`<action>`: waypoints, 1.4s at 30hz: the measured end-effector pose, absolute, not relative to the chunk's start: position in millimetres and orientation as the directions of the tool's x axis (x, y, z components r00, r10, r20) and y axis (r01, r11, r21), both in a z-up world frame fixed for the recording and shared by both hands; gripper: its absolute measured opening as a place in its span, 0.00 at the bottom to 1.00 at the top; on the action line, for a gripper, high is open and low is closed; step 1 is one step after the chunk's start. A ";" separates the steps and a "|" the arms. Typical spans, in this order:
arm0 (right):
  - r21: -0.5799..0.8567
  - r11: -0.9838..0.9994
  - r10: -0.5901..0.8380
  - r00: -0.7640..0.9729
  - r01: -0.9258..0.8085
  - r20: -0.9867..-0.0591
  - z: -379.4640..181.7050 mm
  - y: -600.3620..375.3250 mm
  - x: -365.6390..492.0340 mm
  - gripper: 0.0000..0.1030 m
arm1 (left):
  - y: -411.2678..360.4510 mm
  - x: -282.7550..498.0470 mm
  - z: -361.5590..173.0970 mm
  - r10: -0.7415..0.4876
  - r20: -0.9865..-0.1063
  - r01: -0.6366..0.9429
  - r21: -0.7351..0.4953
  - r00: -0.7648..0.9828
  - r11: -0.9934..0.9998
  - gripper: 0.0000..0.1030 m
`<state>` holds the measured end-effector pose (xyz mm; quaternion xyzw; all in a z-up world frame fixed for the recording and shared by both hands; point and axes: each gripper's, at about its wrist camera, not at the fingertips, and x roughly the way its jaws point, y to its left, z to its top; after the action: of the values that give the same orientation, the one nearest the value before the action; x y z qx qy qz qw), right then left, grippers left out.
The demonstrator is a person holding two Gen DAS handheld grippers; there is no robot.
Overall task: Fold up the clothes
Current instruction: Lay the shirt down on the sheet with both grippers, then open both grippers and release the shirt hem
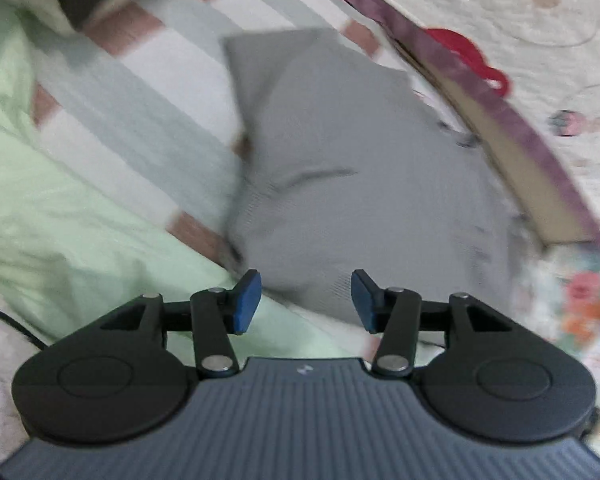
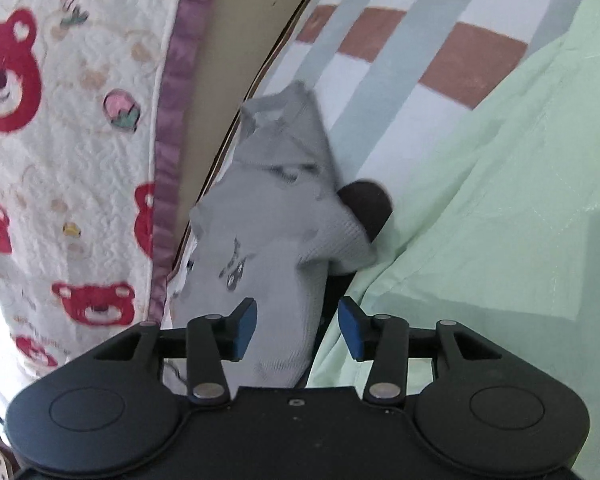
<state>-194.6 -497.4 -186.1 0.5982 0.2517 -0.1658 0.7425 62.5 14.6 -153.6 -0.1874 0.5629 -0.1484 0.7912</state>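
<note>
A grey garment (image 1: 340, 168) lies on a bed, on a striped sheet (image 1: 140, 92) of white, grey and brown bands. In the left wrist view the garment spreads flat and wide ahead of the left gripper (image 1: 306, 300), whose jaws stand well apart with nothing between the blue pads (image 1: 246, 302); the cloth's near edge lies just past them. Its left edge runs along the stripes, and its far corner stands clear on the sheet, with open sheet beyond it. To the left a pale green cover (image 1: 52, 208) lies rumpled over the sheet and reaches the garment's near left corner. On the right the garment runs close to a purple border (image 1: 512, 120) of a quilt (image 1: 540, 20) printed with red bears, with a tan strip between; little room shows on that side. In the right wrist view the right gripper (image 2: 296, 328) also has its jaws wide apart, gripping nothing, with a hanging part of the garment (image 2: 268, 240) between and just beyond the pads (image 2: 350, 328); whether cloth touches them I cannot tell. A small dark print shows on the cloth. A dark rounded object (image 2: 368, 204) sits just right of the garment, partly hidden by it. The picture is blurred.
</note>
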 end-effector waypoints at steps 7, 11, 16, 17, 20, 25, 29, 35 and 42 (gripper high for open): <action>0.839 0.156 0.044 0.844 0.522 -0.534 -196.9 -507.9 -197.2 0.53 | 10.0 58.4 -171.3 -0.340 -0.859 -0.018 -0.375 0.382 0.927 0.44; 0.877 0.070 0.110 0.870 0.475 -0.480 -208.8 -509.8 -185.2 0.53 | 4.7 59.3 -173.1 -0.319 -0.863 -0.005 -0.349 0.392 0.937 0.40; 0.811 0.137 0.064 0.812 0.569 -0.580 -211.4 -511.9 -169.9 0.57 | 2.7 63.8 -178.1 -0.333 -0.869 -0.008 -0.361 0.366 0.933 0.42; 0.801 0.146 0.052 0.804 0.581 -0.593 -213.1 -512.8 -168.0 0.57 | 2.3 64.7 -179.1 -0.336 -0.870 -0.008 -0.363 0.360 0.932 0.43; 0.785 0.143 0.025 0.791 0.603 -0.612 -219.4 -515.8 -163.0 0.58 | 2.8 66.8 -187.3 -0.397 -0.862 -0.074 -0.439 0.316 0.895 0.44; 0.798 0.093 -0.035 0.803 0.596 -0.595 -222.7 -518.3 -166.9 0.59 | -10.2 71.4 -194.8 -0.299 -0.874 -0.074 -0.352 0.384 0.933 0.48; 0.788 0.104 -0.081 0.795 0.606 -0.601 -220.8 -519.1 -166.7 0.59 | -23.8 70.8 -196.8 -0.250 -0.854 -0.046 -0.303 0.457 0.952 0.29; 0.771 0.322 -0.074 0.826 0.549 -0.558 -199.0 -516.4 -151.0 0.10 | -20.6 71.6 -167.0 -0.330 -0.822 0.098 -0.323 0.463 0.941 0.07; 0.546 0.706 -0.083 0.818 0.452 -0.569 -145.8 -509.1 -160.8 0.09 | 1.1 77.8 -146.1 -0.366 -0.842 0.149 -0.335 0.397 0.930 0.07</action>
<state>-160.8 -509.1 -145.8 0.3528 0.2609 -0.1509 0.8858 77.8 1.1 -146.1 -0.1031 0.5266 -0.1553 0.8294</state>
